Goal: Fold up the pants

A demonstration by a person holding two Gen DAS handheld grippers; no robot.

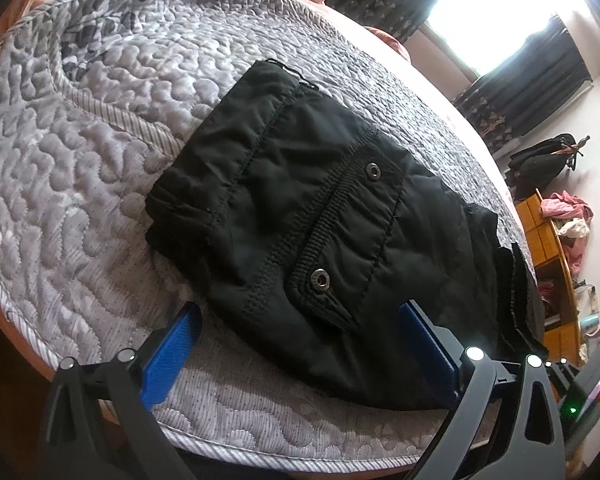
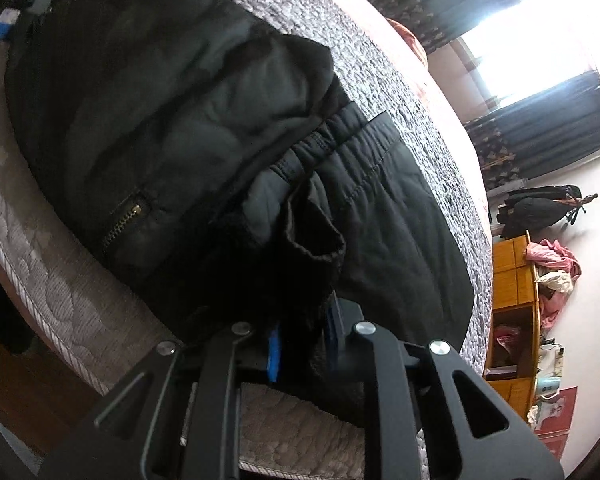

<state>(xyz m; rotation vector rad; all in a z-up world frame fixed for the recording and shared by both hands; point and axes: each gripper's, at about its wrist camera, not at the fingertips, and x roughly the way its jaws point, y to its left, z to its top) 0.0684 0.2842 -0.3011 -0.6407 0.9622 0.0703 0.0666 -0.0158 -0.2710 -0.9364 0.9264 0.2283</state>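
The black pants lay folded on the grey quilted bed cover, snaps up. The right tongs pinched a bunched fold of them, while the left tongs gaped wide over the near edge, gripping nothing.

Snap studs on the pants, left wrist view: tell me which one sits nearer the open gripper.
The lower snap stud, on the pocket flap's corner by the ribbed edge. The other stud sits higher up the black pants, farther from the left gripper.
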